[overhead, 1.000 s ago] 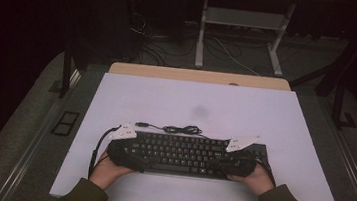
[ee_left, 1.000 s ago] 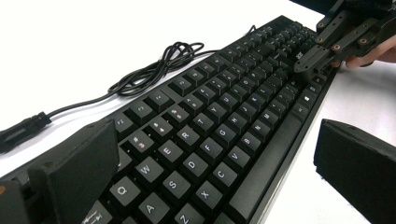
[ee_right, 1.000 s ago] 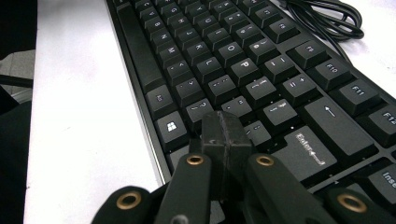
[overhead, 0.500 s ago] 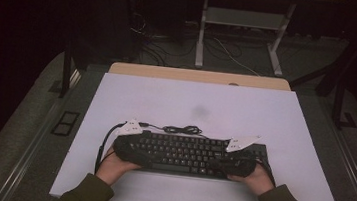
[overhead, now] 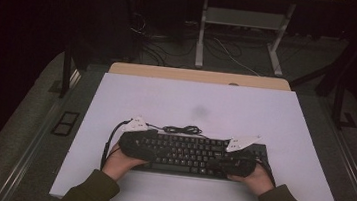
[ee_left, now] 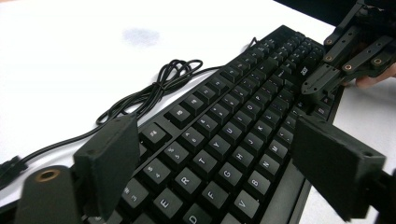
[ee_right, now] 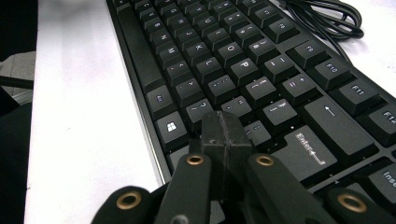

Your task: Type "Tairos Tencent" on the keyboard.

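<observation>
A flat black plastic keyboard (overhead: 196, 155) with square matte keys and white legends lies near the front edge of the smooth white table (overhead: 206, 103). Its thin glossy cable (overhead: 181, 129) is looped in a loose coil just behind it.

The left gripper (ee_left: 224, 172) hovers over the keyboard's left end. Its fingers (ee_left: 109, 163), flat dull black slabs, stand wide apart with keys showing between them. They have just been closing a little and hold nothing.

The right gripper (ee_right: 225, 140) is at the right end. Its fingers are pressed together, empty, the tip low over the keys beside Enter; contact unclear.
</observation>
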`<state>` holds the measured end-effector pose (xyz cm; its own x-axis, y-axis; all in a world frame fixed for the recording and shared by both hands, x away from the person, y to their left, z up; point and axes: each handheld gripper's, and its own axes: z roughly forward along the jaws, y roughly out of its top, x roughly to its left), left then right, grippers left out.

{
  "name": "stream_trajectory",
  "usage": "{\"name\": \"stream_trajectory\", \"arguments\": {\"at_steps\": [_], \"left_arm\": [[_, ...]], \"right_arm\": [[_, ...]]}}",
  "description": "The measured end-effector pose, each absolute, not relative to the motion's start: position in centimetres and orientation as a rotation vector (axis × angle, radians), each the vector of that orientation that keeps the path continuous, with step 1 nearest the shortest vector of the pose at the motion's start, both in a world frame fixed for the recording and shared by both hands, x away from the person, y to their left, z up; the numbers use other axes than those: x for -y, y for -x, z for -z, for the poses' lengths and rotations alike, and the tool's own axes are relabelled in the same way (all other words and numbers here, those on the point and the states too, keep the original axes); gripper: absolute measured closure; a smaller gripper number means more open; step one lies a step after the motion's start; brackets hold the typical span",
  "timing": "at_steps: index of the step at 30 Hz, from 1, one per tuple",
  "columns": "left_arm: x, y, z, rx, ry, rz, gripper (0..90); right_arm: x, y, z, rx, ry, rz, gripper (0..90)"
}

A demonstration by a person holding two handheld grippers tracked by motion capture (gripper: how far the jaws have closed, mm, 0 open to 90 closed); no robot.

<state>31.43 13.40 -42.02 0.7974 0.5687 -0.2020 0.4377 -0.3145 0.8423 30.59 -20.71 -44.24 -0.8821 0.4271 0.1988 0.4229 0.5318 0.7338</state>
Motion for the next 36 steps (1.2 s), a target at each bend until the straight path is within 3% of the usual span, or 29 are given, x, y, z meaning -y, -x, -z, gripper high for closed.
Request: {"name": "stream_trajectory", "arguments": {"at_steps": [4,10,16,24,36], "left_arm": [[-12.9,-31.8,42.2,-0.749,-1.969,-0.128,30.1],[-12.3,-32.3,42.5,-0.773,-2.0,-0.123,42.3],[-11.9,-32.7,42.7,-0.783,-2.041,-0.118,66.2],[-11.3,-32.7,42.8,-0.768,-2.11,-0.118,86.0],[-11.2,-33.1,43.1,-0.776,-2.165,-0.108,89.0]], "right_arm": [[20.7,-30.6,44.2,-2.744,-0.764,-1.314,89.5],[20.7,-30.6,44.3,-2.745,-0.765,-1.314,89.5],[20.7,-30.6,44.2,-2.745,-0.767,-1.314,89.5],[20.7,-30.6,44.2,-2.745,-0.766,-1.313,89.5],[20.7,-30.6,44.2,-2.744,-0.765,-1.313,89.5]]}}
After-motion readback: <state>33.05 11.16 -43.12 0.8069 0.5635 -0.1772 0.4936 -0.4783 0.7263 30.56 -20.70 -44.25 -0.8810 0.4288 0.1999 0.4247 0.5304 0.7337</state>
